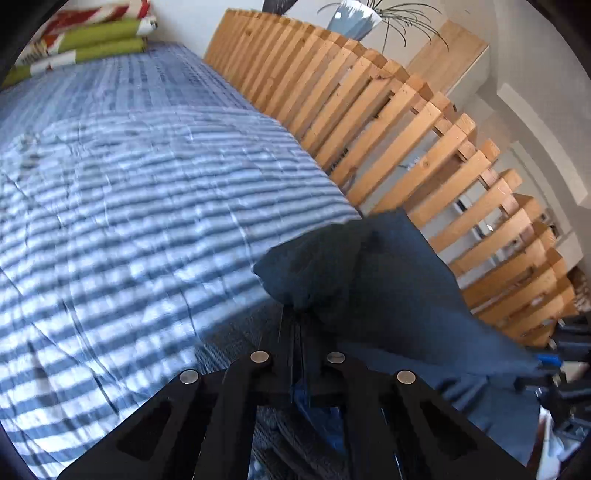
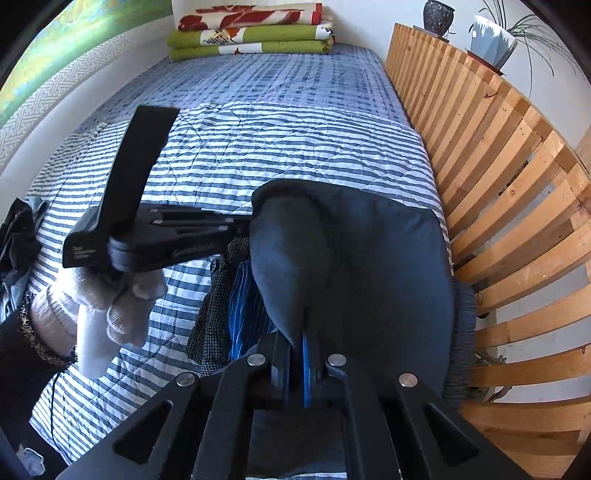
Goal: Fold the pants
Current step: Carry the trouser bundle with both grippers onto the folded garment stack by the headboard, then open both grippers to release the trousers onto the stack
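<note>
Bedroom (striped bed (image 2: 277, 147), folded quilts (image 2: 251, 31))

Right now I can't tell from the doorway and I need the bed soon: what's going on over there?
A person in white knit gloves is folding dark blue pants on the striped quilt, with a handheld gripper in each hand. The left gripper and the right gripper are both clamped on the fabric, holding it bunched above the bed beside the wooden slat rail. Other clothes lie underneath. No finished fold shows yet.

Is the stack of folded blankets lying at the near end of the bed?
No, the folded blankets sit at the far end, beyond the dark blue pants.
</note>
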